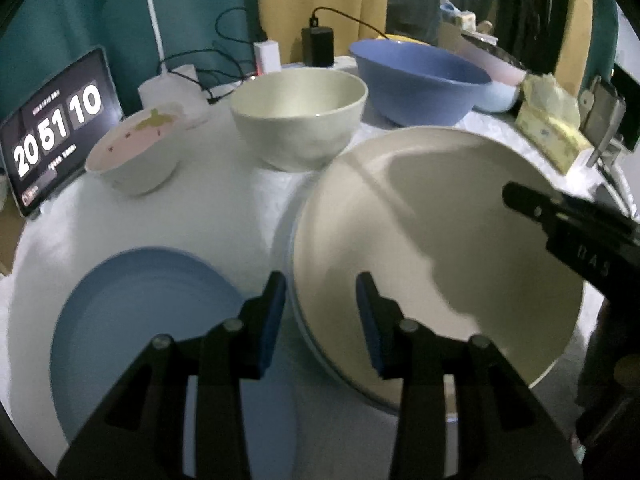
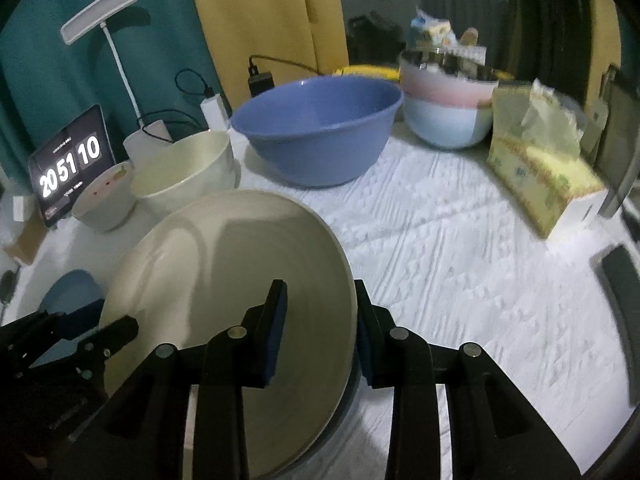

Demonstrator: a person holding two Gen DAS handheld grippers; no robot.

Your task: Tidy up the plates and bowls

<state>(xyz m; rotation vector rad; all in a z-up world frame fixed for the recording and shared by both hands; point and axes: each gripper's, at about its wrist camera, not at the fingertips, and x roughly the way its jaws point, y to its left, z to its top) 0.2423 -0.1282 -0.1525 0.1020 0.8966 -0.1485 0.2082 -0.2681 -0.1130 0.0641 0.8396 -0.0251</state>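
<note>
Cream plate: near centre of the white cloth, tilted, stacked on another plate. Left gripper straddles its left rim, right gripper its right rim; both jaws part-open, and whether the pads press the rim cannot be told. Blue plate: flat, near left. Far row, left to right: pink bowl, cream bowl, blue bowl. Clock tablet: far left.

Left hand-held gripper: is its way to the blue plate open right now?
Probably yes. The blue plate lies flat beside the left hand-held gripper with nothing on it, but the jaws straddle the cream plate's rim and must back off first.
</note>
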